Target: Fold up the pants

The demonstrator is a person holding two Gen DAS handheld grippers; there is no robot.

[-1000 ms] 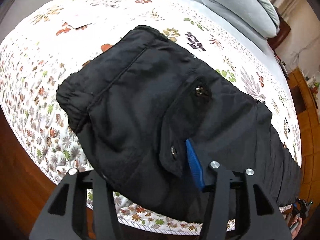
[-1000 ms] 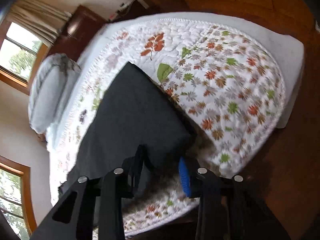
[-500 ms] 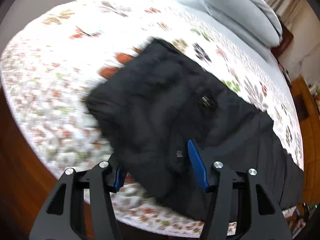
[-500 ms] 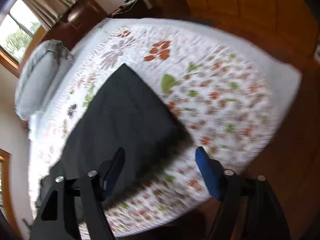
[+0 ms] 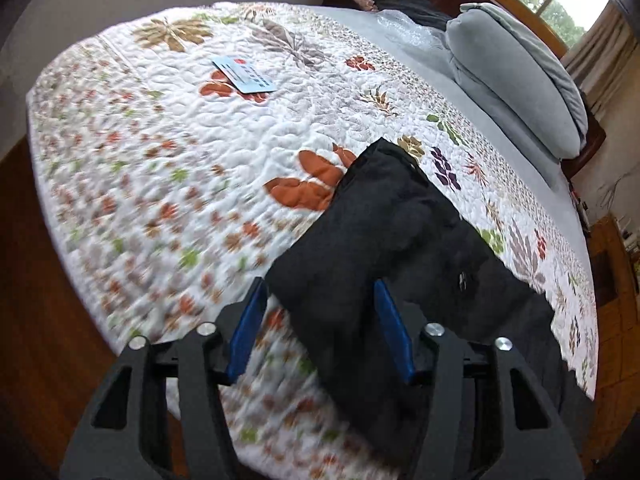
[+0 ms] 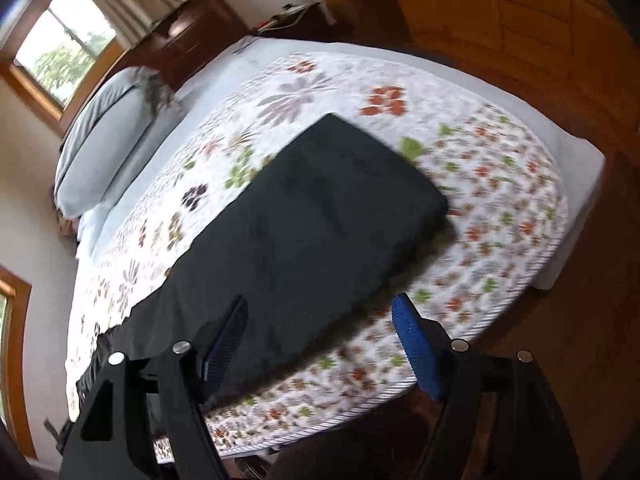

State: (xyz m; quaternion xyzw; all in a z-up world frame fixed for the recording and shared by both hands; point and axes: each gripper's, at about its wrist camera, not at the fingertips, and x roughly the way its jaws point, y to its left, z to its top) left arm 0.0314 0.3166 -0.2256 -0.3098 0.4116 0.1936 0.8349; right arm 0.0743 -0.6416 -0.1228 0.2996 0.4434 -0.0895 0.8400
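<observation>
Black pants (image 5: pixel 384 248) lie flat on a floral quilted bed, legs folded together. In the left wrist view the waistband end is toward me. My left gripper (image 5: pixel 320 328) is open, its blue pads on either side of the waistband corner, not pinching it. In the right wrist view the leg-cuff end of the pants (image 6: pixel 320 216) lies near the bed's corner. My right gripper (image 6: pixel 320 344) is open and wide, held over the near edge of the leg, holding nothing.
The floral quilt (image 5: pixel 180 152) covers the bed. A light blue card (image 5: pixel 244 75) lies on it at the far side. A grey pillow (image 5: pixel 516 76) sits at the head. Wooden floor (image 6: pixel 592 320) borders the bed edge. A dark wooden nightstand (image 6: pixel 188 40) stands behind.
Both grippers have opened and let go of the pants, then pulled back and up. The pants now rest flat on the quilt.
</observation>
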